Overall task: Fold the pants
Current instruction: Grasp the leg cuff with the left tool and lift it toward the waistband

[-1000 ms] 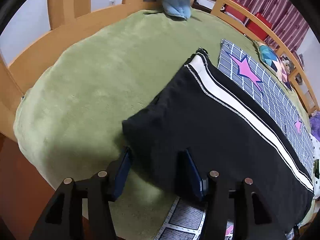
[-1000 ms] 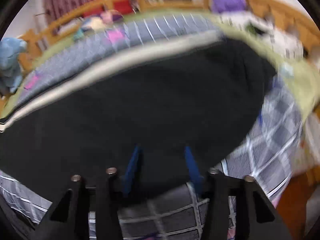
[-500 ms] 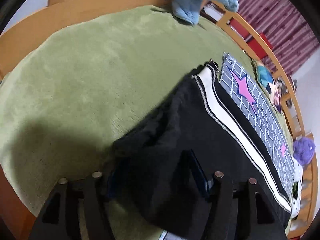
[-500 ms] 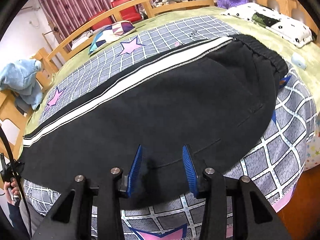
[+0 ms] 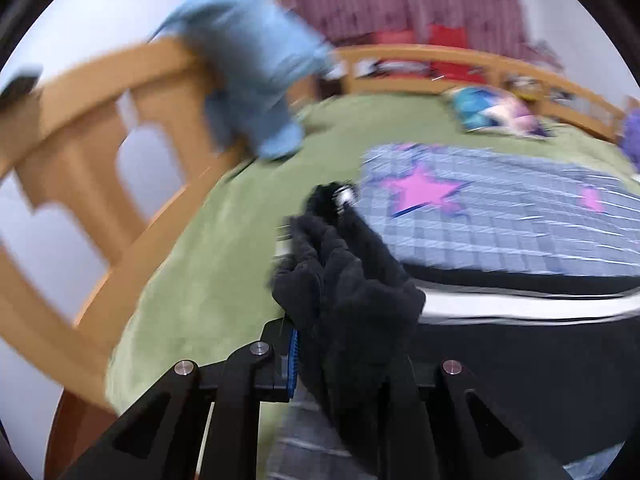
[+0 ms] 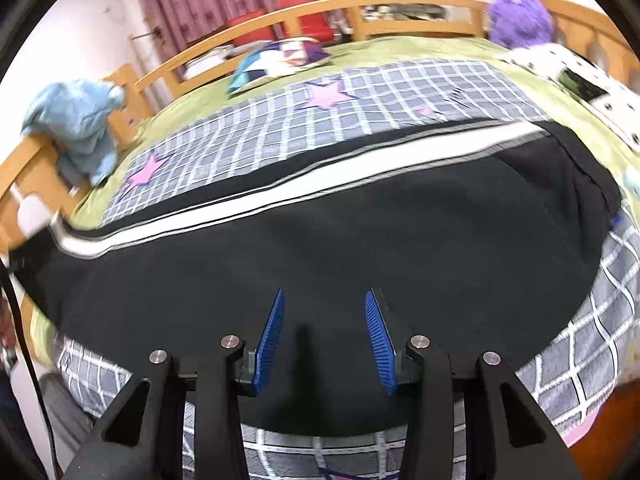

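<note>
1. Left wrist view: pants [image 5: 352, 280] — black, with a white side stripe — lie across a grey checked blanket [image 5: 520, 208] with pink stars; the blanket is spread on a green bed cover [image 5: 208, 240]; the whole frame is smeared by motion.
2. Left gripper [image 5: 344, 344] has just been closing, and its jaws are now pressed together on a bunched cuff end of the pants; the black cloth stands up in a crumpled wad above the fingers; one blue pad [image 5: 293, 360] shows at the left of the wad, the other is hidden by cloth.
3. Blue garment [image 5: 256, 80] hangs over the wooden bed rail [image 5: 80, 128] at the upper left; a colourful cushion [image 5: 492, 114] lies on the green cover by the far rail — probably a printed pillow, though blur hides its pattern.
4. Right wrist view: pants [image 6: 320, 248] stretch flat from left to right over the checked blanket [image 6: 360, 104], the stripe along their far edge; the waistband end is at the right.
5. Right gripper [image 6: 324, 340] hangs over the near edge of the pants with its jaws spread; black cloth shows in the gap, and the blue pads [image 6: 272, 336] do not pinch it.
6. Purple plush toy [image 6: 520, 16] sits by the far rail at the upper right.
</note>
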`<state>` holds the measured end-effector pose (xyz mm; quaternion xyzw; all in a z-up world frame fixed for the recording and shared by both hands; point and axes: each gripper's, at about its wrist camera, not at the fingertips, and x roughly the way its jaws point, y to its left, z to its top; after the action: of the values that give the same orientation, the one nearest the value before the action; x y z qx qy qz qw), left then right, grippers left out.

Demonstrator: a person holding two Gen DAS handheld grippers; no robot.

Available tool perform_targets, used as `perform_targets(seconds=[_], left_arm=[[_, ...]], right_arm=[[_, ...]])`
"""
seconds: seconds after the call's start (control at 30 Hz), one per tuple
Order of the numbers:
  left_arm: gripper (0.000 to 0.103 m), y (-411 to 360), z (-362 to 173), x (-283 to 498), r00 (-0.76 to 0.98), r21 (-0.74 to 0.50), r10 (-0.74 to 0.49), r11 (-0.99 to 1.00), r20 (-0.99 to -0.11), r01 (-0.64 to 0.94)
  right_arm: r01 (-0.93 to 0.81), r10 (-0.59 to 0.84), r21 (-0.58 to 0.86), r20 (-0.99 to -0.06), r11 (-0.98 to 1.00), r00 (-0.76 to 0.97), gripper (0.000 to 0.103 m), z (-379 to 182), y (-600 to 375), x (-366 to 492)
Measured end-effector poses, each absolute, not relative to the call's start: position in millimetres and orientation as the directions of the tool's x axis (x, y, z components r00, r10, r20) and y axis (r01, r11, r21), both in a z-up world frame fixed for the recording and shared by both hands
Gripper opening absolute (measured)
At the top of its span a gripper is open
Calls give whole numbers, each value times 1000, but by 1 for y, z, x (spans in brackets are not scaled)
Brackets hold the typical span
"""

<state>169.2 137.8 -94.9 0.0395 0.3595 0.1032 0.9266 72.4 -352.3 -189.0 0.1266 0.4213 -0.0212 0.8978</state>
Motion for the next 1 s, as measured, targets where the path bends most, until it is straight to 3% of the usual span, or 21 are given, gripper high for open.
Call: perform_targets(seconds=[0.27, 0.43, 0.6, 0.67, 0.8, 1.0], left_arm=[[14, -9, -79, 162, 725, 18, -95, 989, -682, 146], [13, -106, -133, 156, 615, -42, -242, 946, -750, 321], [16, -153, -197, 147, 449, -96, -263, 927, -854, 361], [23, -154, -201, 137, 445, -63, -242, 923, -862, 380], [68, -123, -183, 120, 426, -186, -358, 900, -831, 393], [72, -57, -173, 108, 474, -249, -372, 920, -798, 302]], right_arm=[[35, 102, 164, -752, 986, 651, 42, -177, -345, 65], [52, 128, 215, -738, 975, 662, 42, -174, -369, 53], [49, 141, 219, -768, 975, 625, 42, -195, -375, 39], [45, 159, 232, -782, 972, 603, 42, -204, -374, 38], [29, 181, 249, -778, 968, 602, 43, -208, -365, 43], [-36, 265, 315, -727, 949, 634, 45, -194, -329, 70]])
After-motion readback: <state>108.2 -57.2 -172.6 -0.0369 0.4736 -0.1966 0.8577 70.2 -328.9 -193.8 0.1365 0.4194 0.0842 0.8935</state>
